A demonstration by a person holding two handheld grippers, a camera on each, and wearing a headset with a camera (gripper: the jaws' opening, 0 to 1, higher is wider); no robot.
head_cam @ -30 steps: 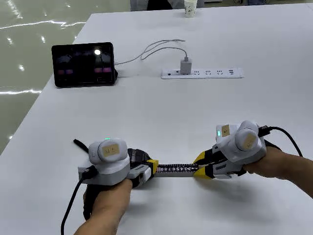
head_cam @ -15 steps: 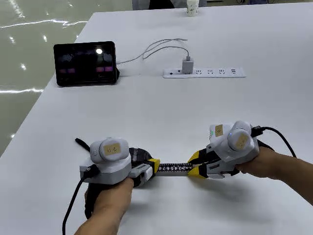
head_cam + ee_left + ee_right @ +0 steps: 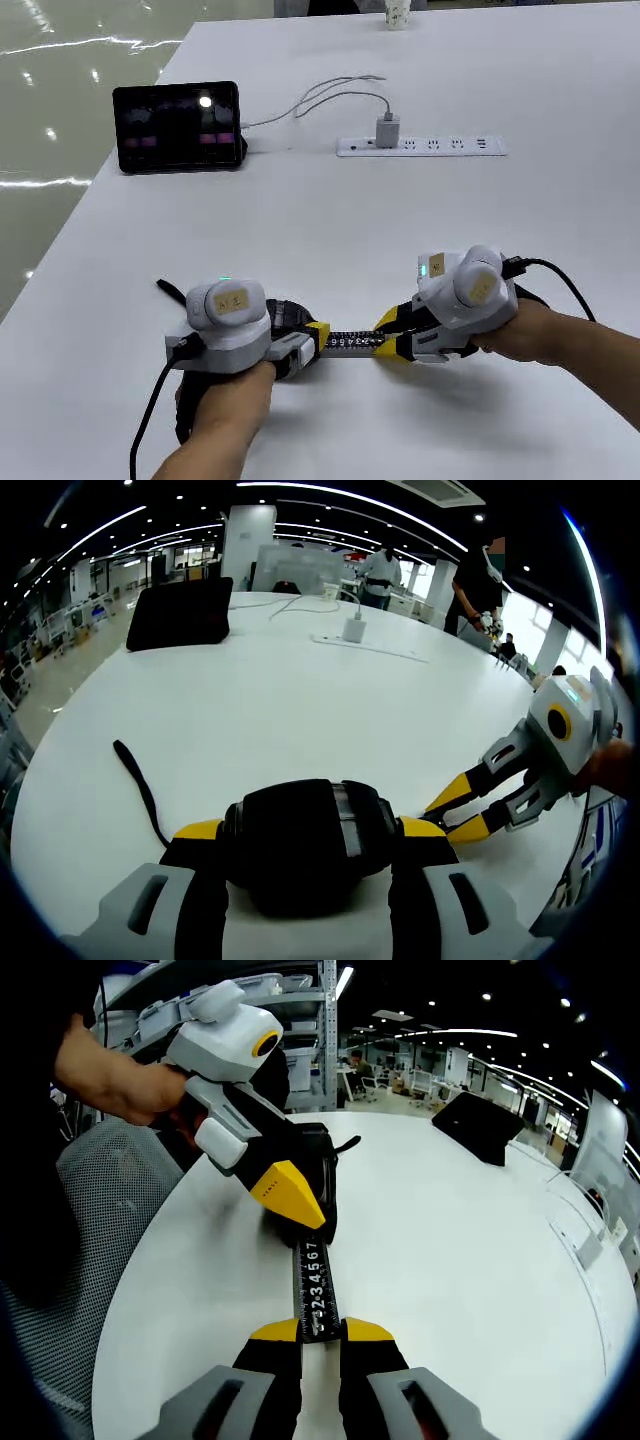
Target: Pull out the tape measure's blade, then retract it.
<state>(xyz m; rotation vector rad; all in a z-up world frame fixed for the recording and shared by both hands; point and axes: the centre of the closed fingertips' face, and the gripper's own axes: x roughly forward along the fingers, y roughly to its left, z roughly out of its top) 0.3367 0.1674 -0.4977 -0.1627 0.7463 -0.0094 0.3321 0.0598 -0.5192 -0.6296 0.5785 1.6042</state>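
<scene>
Head view shows the left gripper point(image 3: 303, 338) clamped around the black tape measure point(image 3: 285, 314) near the white desk's point(image 3: 400, 230) front edge, its short blade point(image 3: 352, 342) pinched between the right gripper's point(image 3: 386, 336) closed jaws, with a bright open-plan workroom around.

This looks like a big open-plan office or lab hall. A long white desk point(image 3: 400, 230) carries a tablet point(image 3: 178, 127) near its left edge and a power strip point(image 3: 420, 146) with a charger point(image 3: 387, 131) further back. The floor point(image 3: 50, 100) is glossy. The ceiling point(image 3: 300, 515) is dark with light strips. People point(image 3: 380, 572) stand beyond the desk's far edge. Metal shelves point(image 3: 310, 1030) and a mesh chair point(image 3: 110, 1190) stand close by.
</scene>
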